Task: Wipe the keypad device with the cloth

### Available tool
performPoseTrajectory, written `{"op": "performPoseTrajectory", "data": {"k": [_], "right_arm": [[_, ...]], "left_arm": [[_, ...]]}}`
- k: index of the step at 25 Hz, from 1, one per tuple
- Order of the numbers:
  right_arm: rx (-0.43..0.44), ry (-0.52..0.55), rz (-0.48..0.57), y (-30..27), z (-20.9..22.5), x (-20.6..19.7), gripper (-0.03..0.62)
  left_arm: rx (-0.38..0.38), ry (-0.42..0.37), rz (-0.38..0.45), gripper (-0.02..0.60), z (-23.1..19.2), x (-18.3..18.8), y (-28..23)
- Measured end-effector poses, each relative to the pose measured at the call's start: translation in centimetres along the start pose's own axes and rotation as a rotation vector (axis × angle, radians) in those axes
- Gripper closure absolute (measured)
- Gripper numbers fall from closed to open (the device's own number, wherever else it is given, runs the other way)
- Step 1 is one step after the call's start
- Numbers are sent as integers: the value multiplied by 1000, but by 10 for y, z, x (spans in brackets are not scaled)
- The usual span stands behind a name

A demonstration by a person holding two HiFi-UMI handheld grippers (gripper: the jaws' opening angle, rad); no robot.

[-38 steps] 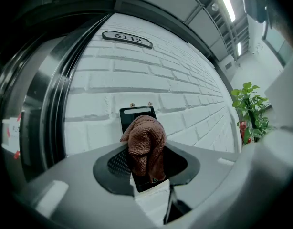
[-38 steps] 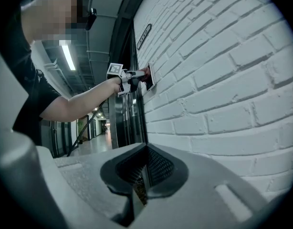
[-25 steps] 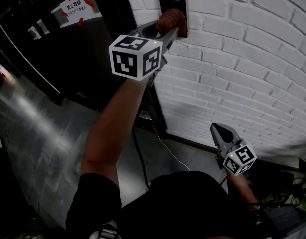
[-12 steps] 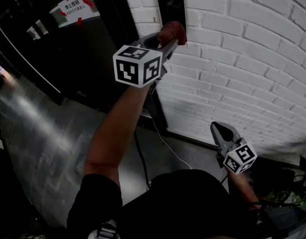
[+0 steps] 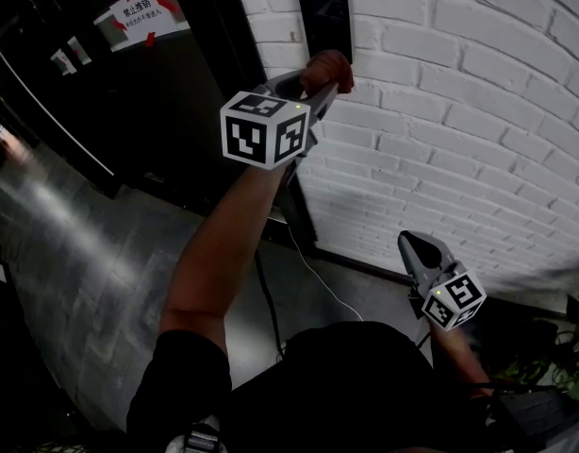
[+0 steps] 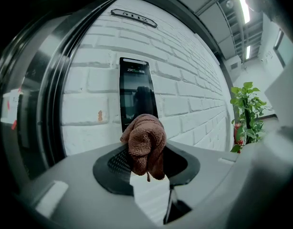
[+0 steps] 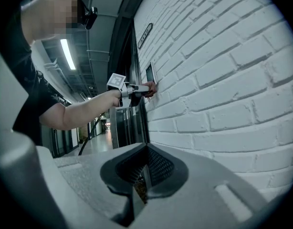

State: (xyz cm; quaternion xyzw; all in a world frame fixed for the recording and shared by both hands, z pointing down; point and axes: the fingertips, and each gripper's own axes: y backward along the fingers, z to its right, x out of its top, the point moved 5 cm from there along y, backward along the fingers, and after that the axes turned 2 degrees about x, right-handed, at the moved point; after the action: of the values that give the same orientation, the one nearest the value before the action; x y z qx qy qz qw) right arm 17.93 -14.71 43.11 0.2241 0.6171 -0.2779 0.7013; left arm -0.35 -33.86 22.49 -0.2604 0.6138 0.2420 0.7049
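Down since a second ago: the left hand-held gripper [image 5: 322, 76] has slid off the keypad [image 5: 323, 12]. Back then the cloth [image 5: 328, 64] covered the keypad's lower edge. Half a second ago it was already under that edge, and now it sits a touch lower again. The right hand-held gripper [image 5: 411, 244] has not shifted, low at our right side.

Left jaws are clamped on the cloth. In the left gripper view we see the brown wad bunched between the tips, a loose end hanging below. The head view puts the wad against the white brick wall [image 5: 459, 111], just beneath the keypad's bottom edge. Whether it presses on the brick we cannot tell.

The keypad is a dark upright panel fixed to the wall, just right of a black door [image 5: 129, 102]. Its face is glossy, with a light line of print at the top.

In the right gripper view our left arm [image 7: 84, 109] reaches out level, with the cloth end at the wall just under the panel.

Right jaws are pressed together, pointing along the wall.

Also noted:
- a white sign [image 5: 139, 12] with red tape on the door
- a marker cube [image 5: 264, 128] on the left gripper
- a dark number plate [image 6: 133, 17] above the keypad
- a green plant [image 6: 246, 109] further along the wall
- a thin cable [image 5: 308, 274] across the grey floor [image 5: 73, 253]
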Motion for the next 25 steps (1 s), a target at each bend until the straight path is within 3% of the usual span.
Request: {"op": "performPoseTrajectory", "data": {"k": [17, 25], "right_arm": [[-13, -7, 7, 7, -1, -2, 603], [3, -9, 17, 3, -4, -3, 603]], "left_arm": [[4, 30, -79, 420, -3, -26, -5], [-7, 24, -47, 420, 4, -12, 15]]}}
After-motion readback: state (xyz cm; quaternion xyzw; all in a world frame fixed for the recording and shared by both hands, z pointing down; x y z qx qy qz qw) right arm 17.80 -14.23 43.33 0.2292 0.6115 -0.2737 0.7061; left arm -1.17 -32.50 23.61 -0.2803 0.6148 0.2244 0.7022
